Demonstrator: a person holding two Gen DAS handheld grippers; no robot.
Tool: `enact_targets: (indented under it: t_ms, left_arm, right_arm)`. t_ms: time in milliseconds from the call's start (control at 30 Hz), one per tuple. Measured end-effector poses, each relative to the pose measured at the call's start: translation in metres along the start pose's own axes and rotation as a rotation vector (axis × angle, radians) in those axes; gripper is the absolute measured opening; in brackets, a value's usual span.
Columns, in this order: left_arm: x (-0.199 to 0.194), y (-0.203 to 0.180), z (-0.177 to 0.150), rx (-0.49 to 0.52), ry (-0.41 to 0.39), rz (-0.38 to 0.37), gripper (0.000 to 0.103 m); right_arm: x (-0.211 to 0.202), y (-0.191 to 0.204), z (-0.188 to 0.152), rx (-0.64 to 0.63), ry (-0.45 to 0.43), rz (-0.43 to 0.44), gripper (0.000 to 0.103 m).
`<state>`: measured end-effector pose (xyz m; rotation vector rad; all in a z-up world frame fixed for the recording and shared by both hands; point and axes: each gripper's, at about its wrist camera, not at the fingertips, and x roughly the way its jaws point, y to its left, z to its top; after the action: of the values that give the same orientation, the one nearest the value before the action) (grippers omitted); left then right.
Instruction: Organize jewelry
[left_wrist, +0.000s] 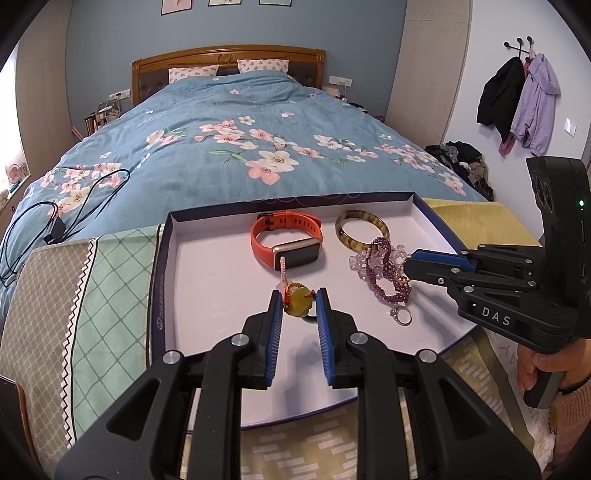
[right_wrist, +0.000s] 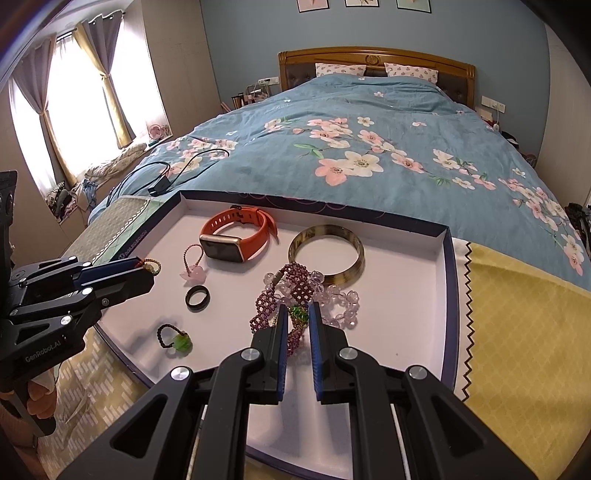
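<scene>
Item one: the left gripper (left_wrist: 298, 300), its blue pads (left_wrist: 275, 314) set either side of a yellow pendant (left_wrist: 295, 305) on a red-and-orange cord. We judge the pads to be touching the stone, so we record it as grasped; whether it is lifted off the tray floor we cannot tell.

Item two: the right gripper (right_wrist: 297, 319), fingers narrowed over a tangle of purple beaded chain (right_wrist: 291, 284) and clear crystal beads (right_wrist: 338, 301), with a small green piece (right_wrist: 298, 313) between the tips. Whether it is clenched on anything we cannot tell.

Item three: the tray (right_wrist: 448, 258), a shallow white-floored box lid with a dark rim, holding all the jewelry: an orange smartwatch (right_wrist: 236, 236), a tortoiseshell bangle (right_wrist: 327, 253), a black ring (right_wrist: 197, 297), a pink flower charm (right_wrist: 194, 275), a dark-bead loop with a green charm (right_wrist: 175, 339), and a silver ring (left_wrist: 402, 315) just beside the purple chain.

Handling note: for the pendant, we would keep the grip on the stone's widest part and lift slowly so the cord trails free of the watch. For the tangle, we would pinch one strand only; the crystal beads lie against it and may drag along.

Item four: the surface, a yellow patterned cloth (right_wrist: 517, 332) with a green one beside it, at the foot of a bed with a blue floral quilt (right_wrist: 369, 129). A black cable (left_wrist: 74, 206) lies on the quilt. Coats (left_wrist: 517, 99) hang on a wall hook; curtains (right_wrist: 92, 74) frame a bright window.
</scene>
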<state>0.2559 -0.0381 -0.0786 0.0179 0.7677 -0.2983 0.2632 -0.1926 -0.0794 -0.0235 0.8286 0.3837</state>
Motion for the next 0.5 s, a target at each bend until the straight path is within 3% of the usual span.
enact_targets:
  t_ms: [500]
  left_arm:
    - [0.015,-0.003,-0.004,0.004,0.038,0.004,0.019]
  right_arm:
    - [0.01,-0.003,-0.001,0.025,0.023,-0.009,0.011]
